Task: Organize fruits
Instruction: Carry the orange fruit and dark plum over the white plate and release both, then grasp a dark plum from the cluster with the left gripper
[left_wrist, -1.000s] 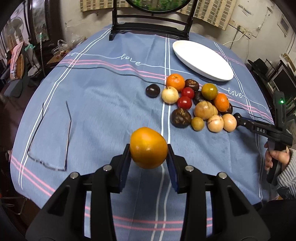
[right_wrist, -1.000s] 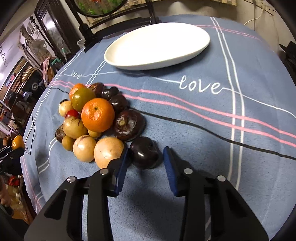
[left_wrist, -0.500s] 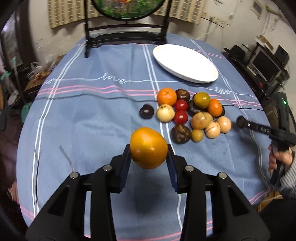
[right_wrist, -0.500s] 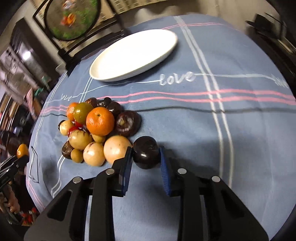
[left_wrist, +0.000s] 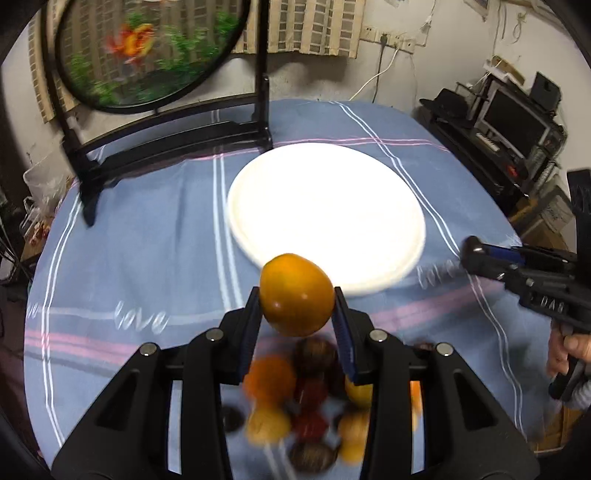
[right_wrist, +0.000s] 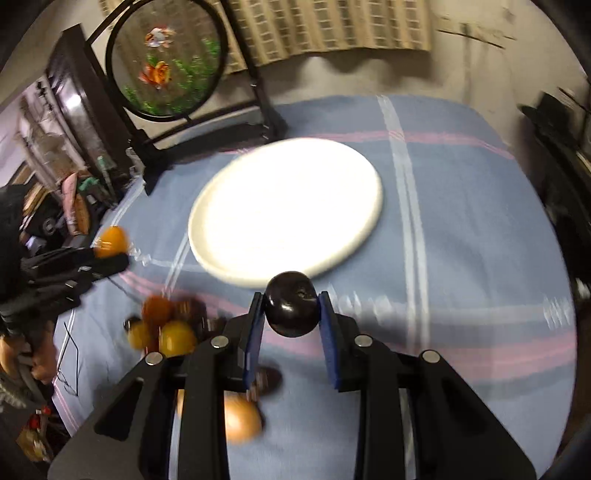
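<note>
My left gripper is shut on an orange fruit and holds it in the air near the front rim of the white plate. My right gripper is shut on a dark purple fruit, also lifted, just short of the white plate. The pile of fruits lies blurred on the blue cloth below my left fingers; in the right wrist view the pile of fruits sits at lower left. Each gripper shows in the other's view: right gripper, left gripper.
A round framed picture on a black stand rises behind the plate at the table's far edge. A person's hand grips the right handle. Wire-framed glasses lie on the cloth at the left. Shelves with electronics stand beyond the table's right side.
The right jaws closed on the dark purple fruit and lifted it off the cloth. Both grippers moved forward over the pile toward the white plate, the left still carrying the orange fruit.
</note>
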